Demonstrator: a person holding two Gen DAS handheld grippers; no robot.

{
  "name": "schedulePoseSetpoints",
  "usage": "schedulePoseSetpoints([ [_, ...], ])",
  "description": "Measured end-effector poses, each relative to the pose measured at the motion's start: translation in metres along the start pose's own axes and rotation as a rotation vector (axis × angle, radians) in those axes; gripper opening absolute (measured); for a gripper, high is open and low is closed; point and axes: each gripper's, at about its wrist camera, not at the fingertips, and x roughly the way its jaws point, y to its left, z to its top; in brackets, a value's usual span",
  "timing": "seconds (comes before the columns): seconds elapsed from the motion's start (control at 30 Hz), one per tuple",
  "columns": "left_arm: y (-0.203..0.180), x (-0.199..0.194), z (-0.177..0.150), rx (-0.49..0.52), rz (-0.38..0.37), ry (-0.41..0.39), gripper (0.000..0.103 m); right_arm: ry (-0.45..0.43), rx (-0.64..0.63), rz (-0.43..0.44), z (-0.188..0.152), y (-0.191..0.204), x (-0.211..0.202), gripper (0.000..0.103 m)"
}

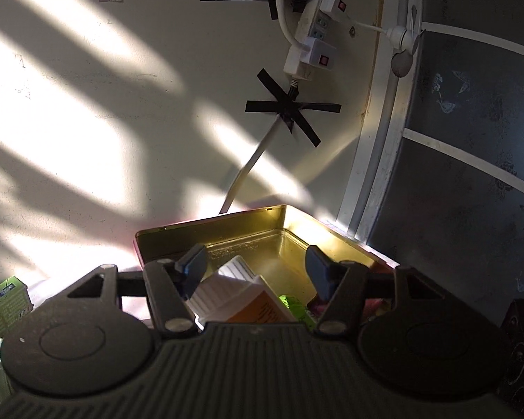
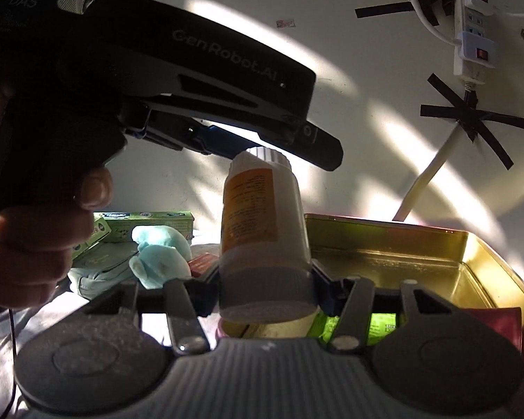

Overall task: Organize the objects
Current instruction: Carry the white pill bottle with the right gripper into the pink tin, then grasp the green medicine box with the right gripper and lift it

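A white bottle (image 2: 265, 230) with an orange label stands upright between my right gripper's (image 2: 266, 293) pads, which press on its base. It hangs at the near left corner of an open gold tin (image 2: 436, 244). My left gripper, held by a person's hand (image 2: 35, 244), reaches in from the upper left, and one blue finger (image 2: 223, 143) sits beside the ribbed cap. In the left wrist view the left gripper (image 1: 255, 267) stands open over the tin (image 1: 262, 234). The bottle (image 1: 241, 296) lies below and between its fingers, untouched.
Green cartons (image 2: 146, 223) (image 1: 3, 303) and a pale blue cloth (image 2: 160, 258) lie left of the tin. Green packets (image 2: 380, 324) and a red one (image 2: 489, 324) sit near its front. A taped power strip (image 1: 307, 45) hangs on the wall, beside a dark panel (image 1: 471, 174).
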Motion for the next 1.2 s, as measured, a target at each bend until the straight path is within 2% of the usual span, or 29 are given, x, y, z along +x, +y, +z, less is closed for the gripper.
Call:
schedulePoseSetpoints([
  [0.2, 0.004, 0.048, -0.001, -0.036, 0.03, 0.079, 0.064, 0.042, 0.099, -0.045, -0.013, -0.031, 0.029, 0.055],
  [0.37, 0.007, 0.05, -0.007, -0.061, 0.043, 0.088, 0.064, 0.02, 0.106, -0.048, -0.015, -0.034, 0.03, 0.057],
  [0.5, 0.01, 0.023, -0.011, -0.083, 0.06, 0.054, 0.064, 0.009, 0.122, -0.045, -0.017, -0.032, 0.027, 0.057],
  [0.67, 0.019, -0.029, -0.027, -0.087, 0.147, 0.007, 0.064, -0.037, 0.142, -0.053, -0.019, -0.031, 0.016, 0.057],
  [0.8, 0.036, -0.075, -0.061, -0.119, 0.254, 0.005, 0.065, -0.12, 0.128, -0.033, -0.018, -0.026, 0.003, 0.057],
  [0.9, 0.051, -0.096, -0.088, -0.161, 0.321, 0.041, 0.065, -0.16, 0.103, 0.009, -0.019, -0.016, -0.005, 0.056],
  [1.03, 0.07, -0.119, -0.123, -0.221, 0.388, 0.097, 0.065, -0.142, 0.065, 0.076, -0.02, 0.003, -0.005, 0.056],
  [1.2, 0.095, -0.144, -0.159, -0.312, 0.484, 0.135, 0.065, -0.071, -0.004, 0.182, -0.026, 0.039, 0.0, 0.056],
])
